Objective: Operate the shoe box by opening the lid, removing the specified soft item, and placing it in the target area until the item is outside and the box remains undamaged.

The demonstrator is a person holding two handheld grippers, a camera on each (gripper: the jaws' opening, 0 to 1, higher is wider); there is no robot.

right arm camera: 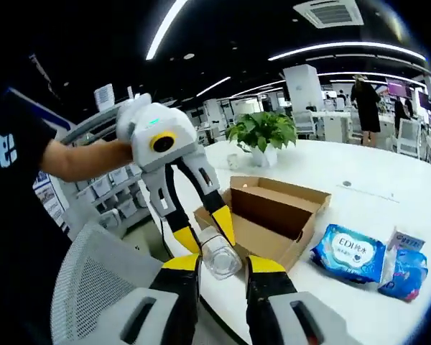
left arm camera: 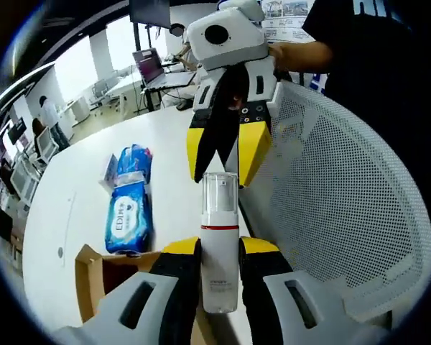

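Progress: lid of shoe box (right arm camera: 273, 215) already open, flap standing up behind; interior looks empty as far as the right gripper view shows.
Item out: blue soft pack (left arm camera: 129, 215) lying on the white table (left arm camera: 72, 187) just beside the box, with a second blue packet (left arm camera: 133, 164) touching its far end; seen again in the right gripper view as blue soft pack (right arm camera: 347, 251) right of the box.
Box condition: cardboard walls straight, no tear or crush visible.
Remaining: judged nearly done, if the blue pack is the specified item; cannot tell where the target area lies.
Extra object: white bottle with clear cap (left arm camera: 220, 241), held off the table edge over a white mesh chair (left arm camera: 345, 208).
Left gripper (left arm camera: 220, 248): pinching the bottle's body, yellow-tipped jaws pressed on both sides.
Right gripper (right arm camera: 219, 262): jaws narrowly spread around the bottle's clear cap (right arm camera: 219, 255); contact with the cap cannot be told for sure.
Right gripper from the left gripper view: right gripper (left arm camera: 221, 162), yellow tips reaching down to the cap.
Background: potted plant (right arm camera: 262, 133) on the table behind the box.
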